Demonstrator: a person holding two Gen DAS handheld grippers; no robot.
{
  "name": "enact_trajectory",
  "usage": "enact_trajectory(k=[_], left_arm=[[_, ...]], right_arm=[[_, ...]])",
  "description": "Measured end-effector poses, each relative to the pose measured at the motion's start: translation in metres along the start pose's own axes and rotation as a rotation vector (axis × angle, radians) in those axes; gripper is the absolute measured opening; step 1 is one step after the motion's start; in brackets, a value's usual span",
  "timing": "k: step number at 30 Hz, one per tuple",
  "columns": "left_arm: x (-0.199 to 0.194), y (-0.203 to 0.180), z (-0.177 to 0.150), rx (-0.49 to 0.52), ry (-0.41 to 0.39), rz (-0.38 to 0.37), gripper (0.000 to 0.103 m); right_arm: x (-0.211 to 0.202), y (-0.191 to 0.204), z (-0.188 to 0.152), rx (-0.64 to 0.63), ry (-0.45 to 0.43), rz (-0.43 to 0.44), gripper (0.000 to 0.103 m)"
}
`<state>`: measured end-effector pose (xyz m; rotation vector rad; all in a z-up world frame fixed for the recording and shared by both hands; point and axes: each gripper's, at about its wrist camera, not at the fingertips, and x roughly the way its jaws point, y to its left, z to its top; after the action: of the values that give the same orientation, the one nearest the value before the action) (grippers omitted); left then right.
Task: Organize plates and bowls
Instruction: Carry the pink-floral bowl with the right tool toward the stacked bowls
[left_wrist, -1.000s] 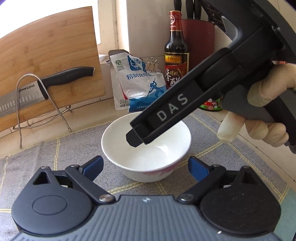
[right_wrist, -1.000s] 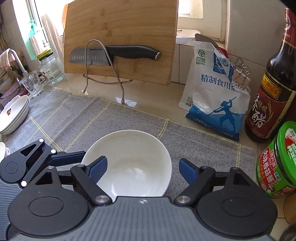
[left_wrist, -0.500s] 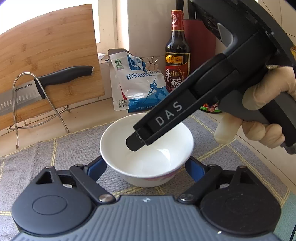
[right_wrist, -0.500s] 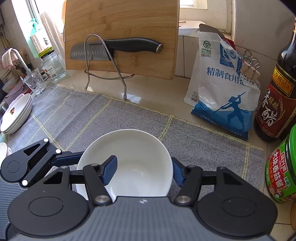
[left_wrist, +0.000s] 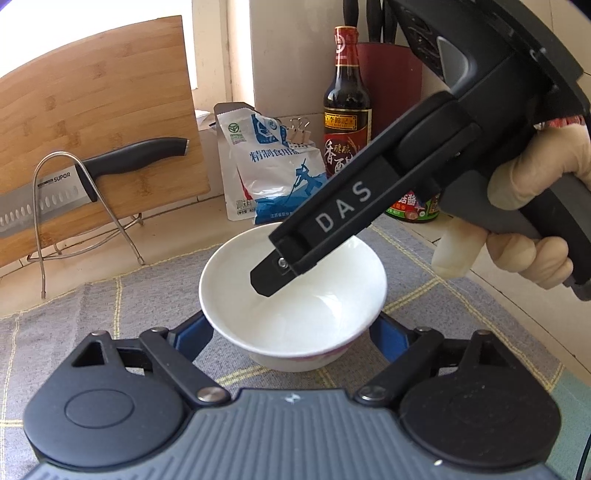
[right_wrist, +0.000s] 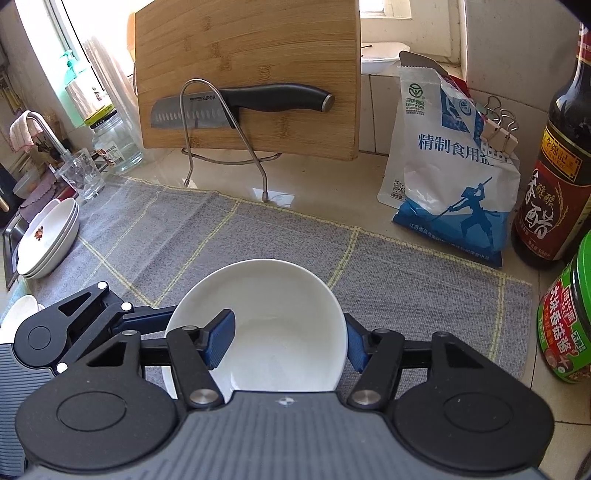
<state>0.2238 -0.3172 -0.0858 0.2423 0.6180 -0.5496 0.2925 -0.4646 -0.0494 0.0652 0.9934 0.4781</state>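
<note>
The bowl (right_wrist: 273, 321) sits on the mat (right_wrist: 406, 288). The right gripper (right_wrist: 290, 341) clamps its rim, one finger inside; the left gripper (left_wrist: 291, 328) straddles it, spread wide.

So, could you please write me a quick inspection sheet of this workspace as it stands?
Surface: grey mat with yellow lines on a pale counter.
Job's things: white bowl upright on the mat; stacked white plates at far left.
Clutter: salt bag, vinegar bottle, green-lidded jar, knife on a wire rack, bamboo cutting board, drinking glass.
Grippers: right gripper has one pad inside the bowl, one outside; left gripper straddles the bowl, open.
Cables: nothing seen.
Surroundings: tiled wall, window, faucet.
</note>
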Motion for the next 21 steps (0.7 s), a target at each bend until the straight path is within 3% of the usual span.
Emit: enact_trajectory(k=[21], left_arm=[[-0.11,0.027,-0.014,0.039,-0.019,-0.022,0.091]], right_arm=[[-0.04,0.101,-0.013,-0.001,-0.014,0.02,0.067]])
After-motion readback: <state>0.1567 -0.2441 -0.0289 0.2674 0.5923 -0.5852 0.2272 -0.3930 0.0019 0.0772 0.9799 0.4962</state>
